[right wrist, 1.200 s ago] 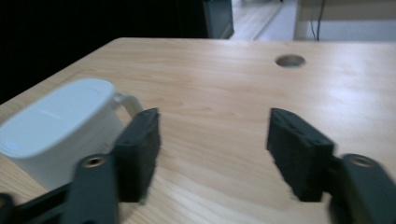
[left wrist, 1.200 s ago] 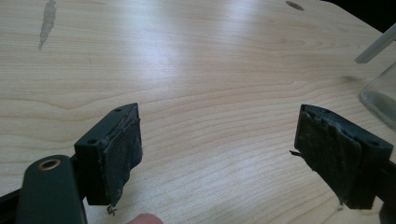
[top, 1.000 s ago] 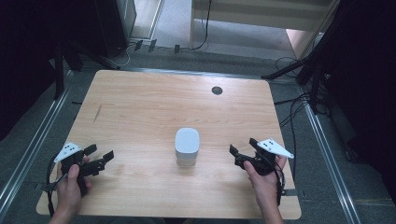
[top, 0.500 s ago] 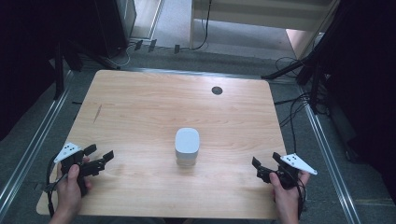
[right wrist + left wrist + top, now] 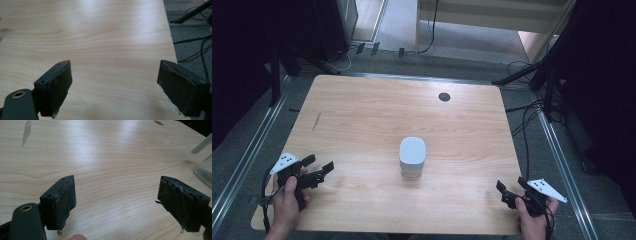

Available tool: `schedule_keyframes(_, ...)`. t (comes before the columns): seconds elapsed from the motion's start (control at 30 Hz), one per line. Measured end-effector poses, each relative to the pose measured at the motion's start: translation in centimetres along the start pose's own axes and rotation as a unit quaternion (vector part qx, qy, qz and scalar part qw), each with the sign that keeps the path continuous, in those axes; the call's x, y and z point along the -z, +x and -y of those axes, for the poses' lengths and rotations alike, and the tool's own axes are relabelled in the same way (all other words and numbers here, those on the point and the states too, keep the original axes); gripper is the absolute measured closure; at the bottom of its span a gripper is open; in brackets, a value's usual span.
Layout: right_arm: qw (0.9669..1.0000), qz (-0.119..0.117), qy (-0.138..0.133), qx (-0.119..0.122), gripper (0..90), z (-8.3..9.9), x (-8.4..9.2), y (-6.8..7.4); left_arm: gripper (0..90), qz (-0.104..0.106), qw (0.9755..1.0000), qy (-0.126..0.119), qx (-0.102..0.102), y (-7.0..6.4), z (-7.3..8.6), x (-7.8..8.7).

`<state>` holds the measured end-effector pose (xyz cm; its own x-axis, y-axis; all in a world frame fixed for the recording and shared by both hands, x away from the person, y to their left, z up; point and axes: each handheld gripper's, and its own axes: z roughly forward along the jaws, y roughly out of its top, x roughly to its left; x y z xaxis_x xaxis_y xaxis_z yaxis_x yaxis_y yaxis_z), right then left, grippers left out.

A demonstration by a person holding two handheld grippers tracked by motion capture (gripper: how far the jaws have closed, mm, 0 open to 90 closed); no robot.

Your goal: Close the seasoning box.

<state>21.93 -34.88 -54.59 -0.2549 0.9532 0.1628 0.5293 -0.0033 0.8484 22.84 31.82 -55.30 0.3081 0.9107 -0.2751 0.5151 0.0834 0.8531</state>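
A pale, box-shaped container with a white lid (image 5: 412, 157) stands upright near the middle of the wooden table (image 5: 362, 120). Its clear lower edge (image 5: 203, 171) shows at the right border of the left gripper view. My left gripper (image 5: 318, 164) rests over the table's front left, open, with nothing between its jaws (image 5: 117, 203). Down at the front right corner, my right gripper (image 5: 510, 187) is open too, its jaws spread over bare wood (image 5: 113, 86) beside the table's right edge. Both grippers are well apart from the container.
A round dark hole (image 5: 444, 96) sits in the tabletop near the far edge. A grey smear (image 5: 316, 121) marks the wood at the left. Cables (image 5: 532, 120) trail over the floor to the right, and metal rails run along both sides.
My right gripper has pulled back and to the right, from beside the container to the front right corner. The left gripper and the container have stayed put.
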Motion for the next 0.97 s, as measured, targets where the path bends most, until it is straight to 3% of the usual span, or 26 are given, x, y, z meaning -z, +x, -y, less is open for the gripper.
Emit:
schedule_keyframes(0.27,0.9997,-0.005,-0.012,-0.019,13.4,0.75,1.34,-0.97,14.9,0.000,1.0000,0.001,-0.003,-0.01,0.00,-0.01)
schedule_keyframes(0.47,0.9999,-0.001,0.002,-0.012,13.3,0.64,1.02,-0.81,14.9,0.000,1.0000,0.002,-0.006,-0.08,-0.04,-0.10)
schedule_keyframes(0.97,0.9994,-0.001,0.013,-0.033,13.8,0.51,0.79,-1.23,14.9,-0.002,1.0000,0.005,-0.004,-0.07,-0.09,-0.18)
